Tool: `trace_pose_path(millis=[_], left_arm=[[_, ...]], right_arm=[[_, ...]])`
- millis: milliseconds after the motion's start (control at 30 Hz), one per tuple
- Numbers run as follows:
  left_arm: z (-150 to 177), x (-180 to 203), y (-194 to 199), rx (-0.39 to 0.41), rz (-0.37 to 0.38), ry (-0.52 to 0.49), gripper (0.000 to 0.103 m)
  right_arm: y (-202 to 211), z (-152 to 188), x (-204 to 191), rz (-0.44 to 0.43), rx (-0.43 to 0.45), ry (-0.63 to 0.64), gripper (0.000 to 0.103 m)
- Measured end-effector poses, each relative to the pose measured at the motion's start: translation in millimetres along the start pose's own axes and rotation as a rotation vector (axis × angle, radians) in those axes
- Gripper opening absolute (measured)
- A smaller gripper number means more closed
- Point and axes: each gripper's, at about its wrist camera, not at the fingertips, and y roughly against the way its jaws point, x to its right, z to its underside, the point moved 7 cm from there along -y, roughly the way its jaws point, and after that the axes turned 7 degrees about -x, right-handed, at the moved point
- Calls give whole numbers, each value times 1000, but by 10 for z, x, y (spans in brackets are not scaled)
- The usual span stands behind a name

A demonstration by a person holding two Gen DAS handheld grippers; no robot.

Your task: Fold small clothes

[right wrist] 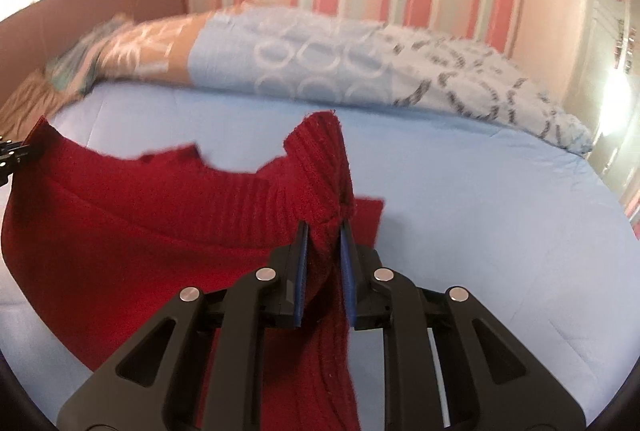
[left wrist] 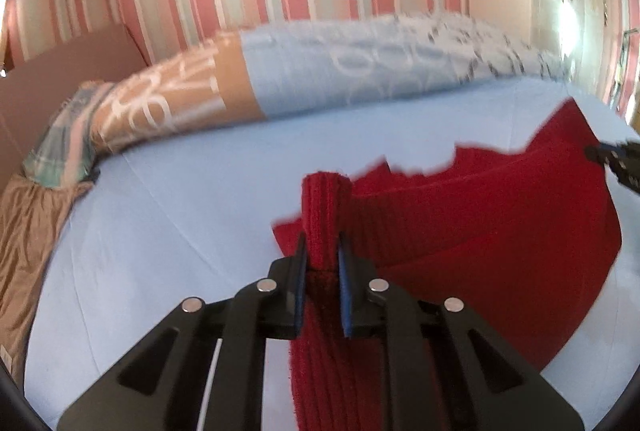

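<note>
Sagging between both grippers' clenched fingers [left wrist: 322,255], [right wrist: 325,233], the ribbed red sweater [left wrist: 480,223] bunches.

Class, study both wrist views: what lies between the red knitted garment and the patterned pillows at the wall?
Only bare light-blue bedsheet lies between the red knitted garment and the patterned pillows; both wrist views show that stretch empty.
</note>
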Motion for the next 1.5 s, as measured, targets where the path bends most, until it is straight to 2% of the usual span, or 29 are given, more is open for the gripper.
trace_pose_path(millis=[100,167,267,367,433,467,500,533,567,600,667,733,800,867,933,1000,1067,1133,1200,1233,1300,1367,1400,1433,1500], left_arm=[[-288,-118,-145,48,-30,18,13],[-435,-165,-332,48,-31,32,13],[-457,-150,-876,-53,-21,27,13],[-280,-128,-1377,-169,-20,7,15],[-117,-143,-1594,-243,-13,10,25],[-73,-172,-1620,-254,-17,14,37],[-52,-232,-1591,-246,-17,28,44],[-47,-306,-1521,-226,-8,45,49],[-49,-393,-1438,-210,-10,64,58],[-50,-481,-1336,-195,-14,78,62],[-24,-574,-1134,-179,-30,81,61],[15,-525,-934,-165,4,75,61],[63,-368,-810,-155,18,40,61],[97,-126,-719,-134,12,-16,62],[157,86,-797,-157,30,-51,66],[263,180,-1022,-211,8,-69,66],[351,183,-1117,-238,-6,-67,66],[396,139,-1157,-238,2,-45,67],[424,95,-1166,-234,15,-18,67],[433,80,-1180,-233,17,-16,67],[436,81,-1180,-233,15,-24,67],[424,75,-1161,-234,2,-38,67],[405,75,-1136,-230,-4,-42,67],[387,71,-1106,-222,-5,-40,67],[320,51,-1023,-197,-1,-32,67]], right_arm=[[-41,-144,149,-8,13,-74,16],[-223,-213,224,-6,-23,-109,16],[-664,-177,306,-22,-131,-171,16],[-1014,-64,266,-10,-238,-166,16],[-1116,24,240,-31,-277,-166,25],[-1083,44,245,-48,-267,-171,33],[-993,41,268,-85,-245,-181,49],[-900,45,299,-101,-225,-190,57],[-803,34,353,-99,-200,-197,66],[-709,27,438,-85,-178,-200,67],[-615,63,563,-73,-181,-200,67],[-634,109,605,-75,-203,-189,62],[-740,152,570,-98,-244,-178,41],[-880,182,471,-105,-293,-158,38],[-1056,239,376,-120,-366,-147,32],[-1065,192,315,-106,-337,-131,11],[-946,114,362,-39,-272,-120,11],[-830,114,532,-32,-222,-203,11],[-837,245,730,-88,-221,-335,10],[-923,380,814,-134,-251,-410,10],[-1046,545,856,-187,-299,-462,11],[-1032,530,848,-218,-294,-466,12],[-976,470,838,-218,-276,-453,18],[-864,359,814,-198,-239,-411,20],[-655,139,714,-113,-164,-292,34]])
